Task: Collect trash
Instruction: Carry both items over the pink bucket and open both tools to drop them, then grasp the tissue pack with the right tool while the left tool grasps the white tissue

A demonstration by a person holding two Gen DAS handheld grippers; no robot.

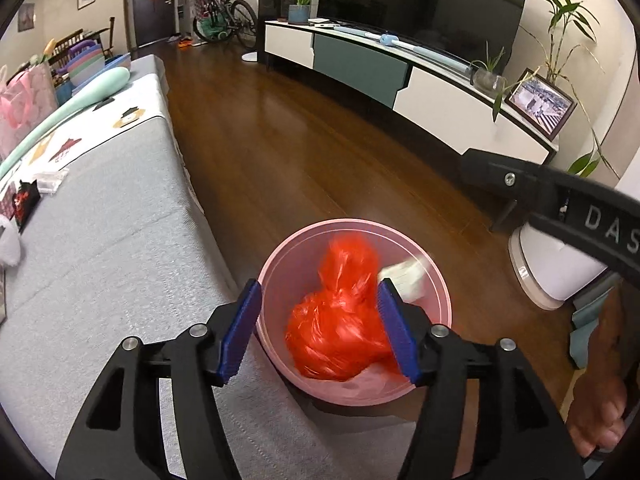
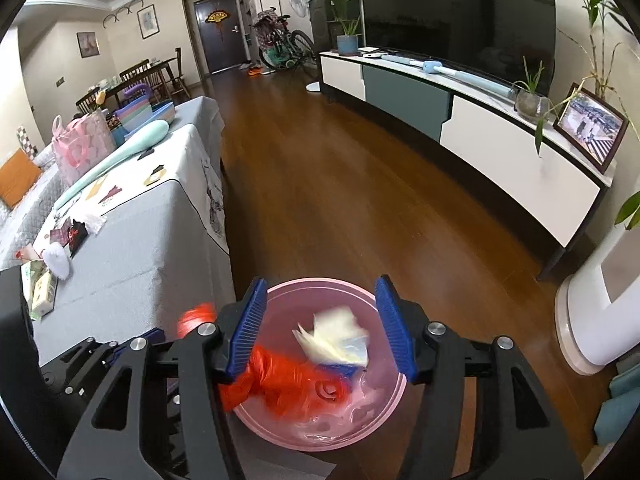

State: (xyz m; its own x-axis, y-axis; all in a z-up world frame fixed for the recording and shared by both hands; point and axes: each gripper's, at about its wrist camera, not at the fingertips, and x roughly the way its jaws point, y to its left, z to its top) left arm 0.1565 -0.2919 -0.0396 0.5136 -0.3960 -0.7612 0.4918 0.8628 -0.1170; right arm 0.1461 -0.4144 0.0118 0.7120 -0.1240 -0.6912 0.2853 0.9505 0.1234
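A pink bin (image 1: 434, 280) stands on the floor beside the grey-clothed table. A red plastic bag (image 1: 340, 320) is in it, blurred by motion. A crumpled white paper (image 1: 408, 276) is blurred at the bin's right side. My left gripper (image 1: 318, 328) is open above the bin, with the red bag between its fingers but not touching them. My right gripper (image 2: 320, 324) is open above the same bin (image 2: 384, 412); the white paper (image 2: 334, 340) hangs blurred between its fingers, free of them, above the red bag (image 2: 280, 380).
The table (image 1: 100, 280) holds packets and wrappers (image 2: 60, 236), a pink gift bag (image 2: 80, 148) and a mint roll. A white appliance (image 2: 596, 320) stands at right. A TV cabinet (image 2: 480, 132) lines the right wall. A bare foot (image 1: 596, 416) is by the bin.
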